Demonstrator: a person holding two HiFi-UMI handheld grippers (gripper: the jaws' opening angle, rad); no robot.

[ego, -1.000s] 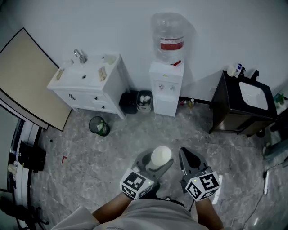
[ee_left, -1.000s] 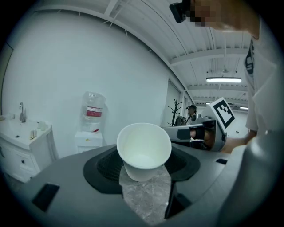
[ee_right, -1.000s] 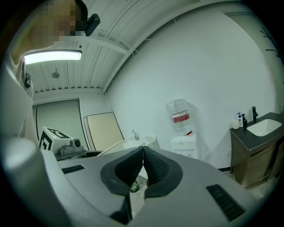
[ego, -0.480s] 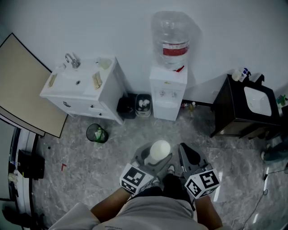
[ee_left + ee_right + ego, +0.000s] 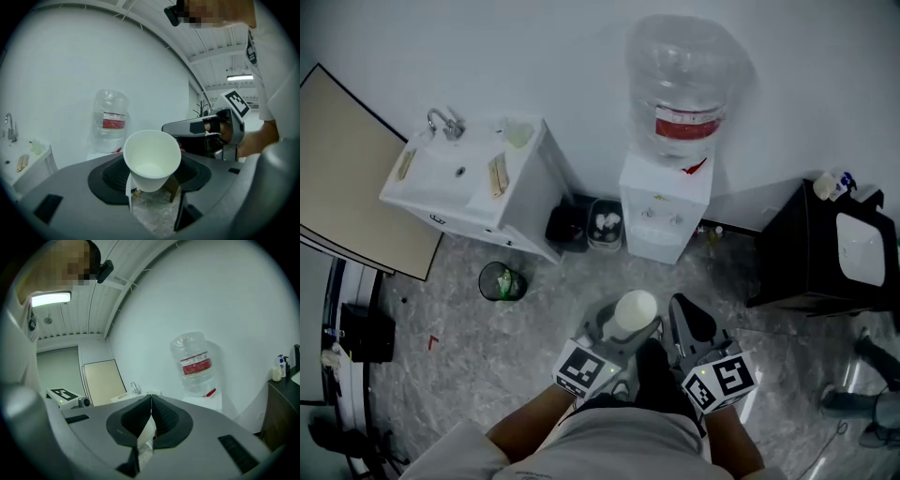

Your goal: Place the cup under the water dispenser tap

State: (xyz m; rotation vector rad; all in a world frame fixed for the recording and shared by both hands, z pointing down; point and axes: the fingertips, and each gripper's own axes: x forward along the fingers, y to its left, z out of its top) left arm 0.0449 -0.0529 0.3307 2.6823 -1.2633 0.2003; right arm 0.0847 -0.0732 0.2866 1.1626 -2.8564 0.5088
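Note:
A white paper cup (image 5: pixel 635 312) stands upright between the jaws of my left gripper (image 5: pixel 627 326), which is shut on it. In the left gripper view the cup (image 5: pixel 151 159) shows its empty inside, pinched at the lower wall. The white water dispenser (image 5: pixel 667 211) with its clear bottle (image 5: pixel 684 89) stands against the wall ahead, some floor away from the cup; its taps are too small to make out. My right gripper (image 5: pixel 691 325) hangs beside the left, shut, with nothing in it; its pads (image 5: pixel 151 401) meet. The bottle (image 5: pixel 196 364) appears ahead in that view too.
A white sink cabinet (image 5: pixel 473 187) stands left of the dispenser. Between them sit a black bin (image 5: pixel 567 225) and a small white bin (image 5: pixel 605 223). A green wire bin (image 5: pixel 502 281) is on the grey marble floor. A dark cabinet with a basin (image 5: pixel 834 253) is at right.
Both grippers, with the cup, have come closer to the dispenser, which now looks larger and nearer. The jaws have not changed.

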